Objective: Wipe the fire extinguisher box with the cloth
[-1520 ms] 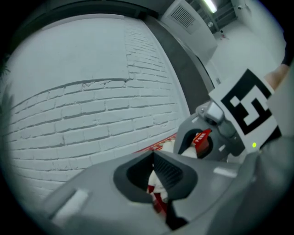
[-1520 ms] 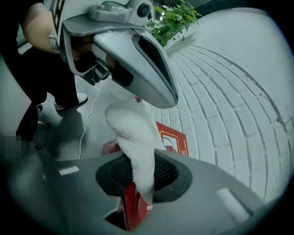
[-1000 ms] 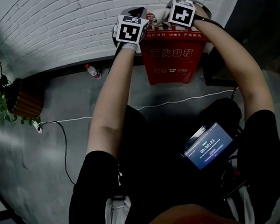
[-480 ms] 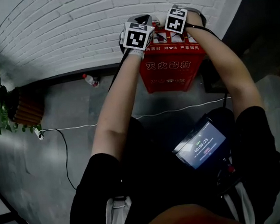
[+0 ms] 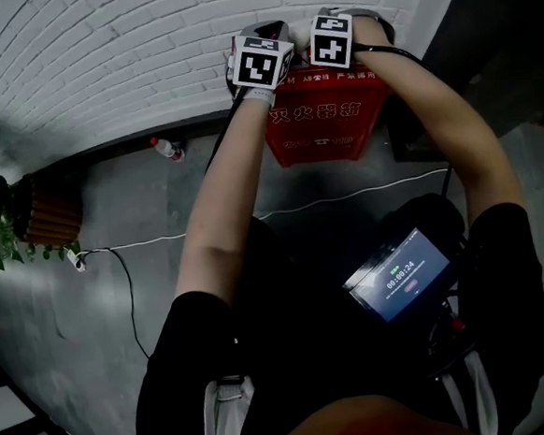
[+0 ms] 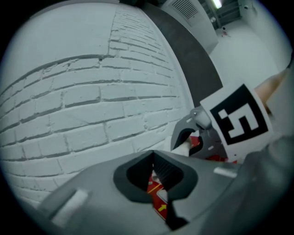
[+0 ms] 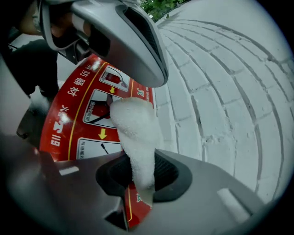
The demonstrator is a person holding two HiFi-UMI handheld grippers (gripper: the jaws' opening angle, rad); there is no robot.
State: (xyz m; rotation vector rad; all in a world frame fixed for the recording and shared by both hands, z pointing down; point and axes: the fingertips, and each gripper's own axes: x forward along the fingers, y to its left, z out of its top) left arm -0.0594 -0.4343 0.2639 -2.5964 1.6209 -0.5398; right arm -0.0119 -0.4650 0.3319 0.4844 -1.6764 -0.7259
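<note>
Brick wall (image 5: 129, 64) backs the box (image 5: 325, 114); your right fingers (image 7: 171, 172) pinch the cloth (image 7: 135, 133) over its top, left fingers (image 6: 171, 170) closed on nothing. Wiping looks underway: next, press and drag across.

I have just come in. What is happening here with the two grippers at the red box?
A person holds a gripper in each hand at the top of the red fire extinguisher box, which stands against the white brick wall. The right gripper is shut on a white cloth, and the cloth lies over the box's printed top panel. The left gripper is beside it, jaws together, holding nothing.
</note>
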